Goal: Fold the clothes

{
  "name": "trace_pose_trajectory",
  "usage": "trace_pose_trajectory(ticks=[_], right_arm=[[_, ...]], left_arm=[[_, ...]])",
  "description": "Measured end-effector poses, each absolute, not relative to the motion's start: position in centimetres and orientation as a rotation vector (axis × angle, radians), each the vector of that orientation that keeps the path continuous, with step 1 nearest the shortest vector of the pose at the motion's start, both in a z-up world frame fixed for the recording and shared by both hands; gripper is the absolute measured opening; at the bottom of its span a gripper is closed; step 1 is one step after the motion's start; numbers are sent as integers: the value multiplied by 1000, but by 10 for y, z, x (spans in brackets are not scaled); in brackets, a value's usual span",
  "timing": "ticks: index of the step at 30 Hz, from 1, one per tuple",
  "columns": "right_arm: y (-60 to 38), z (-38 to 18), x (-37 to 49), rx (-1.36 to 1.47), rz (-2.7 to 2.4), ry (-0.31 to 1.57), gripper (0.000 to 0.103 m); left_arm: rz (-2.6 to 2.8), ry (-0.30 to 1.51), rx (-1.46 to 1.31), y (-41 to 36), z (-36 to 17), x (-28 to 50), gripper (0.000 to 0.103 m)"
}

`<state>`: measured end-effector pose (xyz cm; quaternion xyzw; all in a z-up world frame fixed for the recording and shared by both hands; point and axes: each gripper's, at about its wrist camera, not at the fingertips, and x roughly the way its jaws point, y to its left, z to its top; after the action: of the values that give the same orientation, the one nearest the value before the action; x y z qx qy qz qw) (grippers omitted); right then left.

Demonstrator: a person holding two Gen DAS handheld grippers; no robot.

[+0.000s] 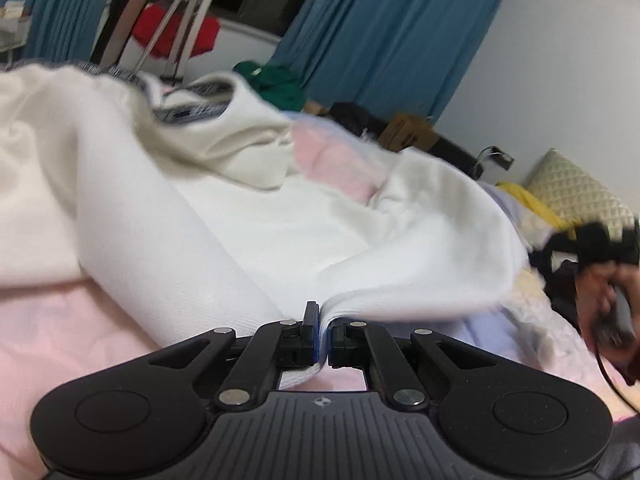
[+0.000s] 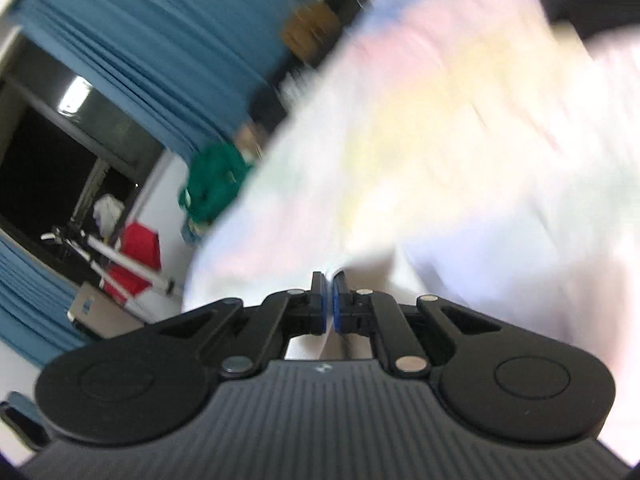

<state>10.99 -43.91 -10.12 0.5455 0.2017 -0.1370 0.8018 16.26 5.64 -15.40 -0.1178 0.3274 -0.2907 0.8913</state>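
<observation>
A white garment point(image 1: 248, 216) with a grey-trimmed collar lies rumpled across a pink and pastel bedspread point(image 1: 52, 320). My left gripper point(image 1: 323, 324) is shut on a folded edge of the white garment, which bunches between the pads. My right gripper point(image 2: 329, 300) is shut on a thin white cloth edge point(image 2: 340, 270); the view is blurred and the pastel bedspread point(image 2: 460, 140) fills it. The right gripper and the hand holding it also show at the right edge of the left wrist view point(image 1: 604, 256).
Blue curtains point(image 1: 380, 32) hang behind the bed. A green garment point(image 1: 276, 80), a red cloth point(image 1: 176, 32) on a metal rack, cardboard boxes point(image 1: 408, 132), a quilted pillow point(image 1: 576, 192) and a yellow garment point(image 1: 532, 200) lie around the bed.
</observation>
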Motion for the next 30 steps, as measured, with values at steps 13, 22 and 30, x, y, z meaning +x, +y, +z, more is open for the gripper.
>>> trace_pose_trajectory(ticks=[13, 22, 30], right_arm=[[-455, -144, 89, 1512, -247, 428, 48], [-467, -166, 138, 1566, -218, 358, 50], [-484, -188, 176, 1577, -294, 261, 49]], left_arm=[[-471, 703, -429, 86, -140, 168, 3], [-417, 747, -545, 94, -141, 179, 3], [-474, 721, -508, 83, -137, 172, 3]])
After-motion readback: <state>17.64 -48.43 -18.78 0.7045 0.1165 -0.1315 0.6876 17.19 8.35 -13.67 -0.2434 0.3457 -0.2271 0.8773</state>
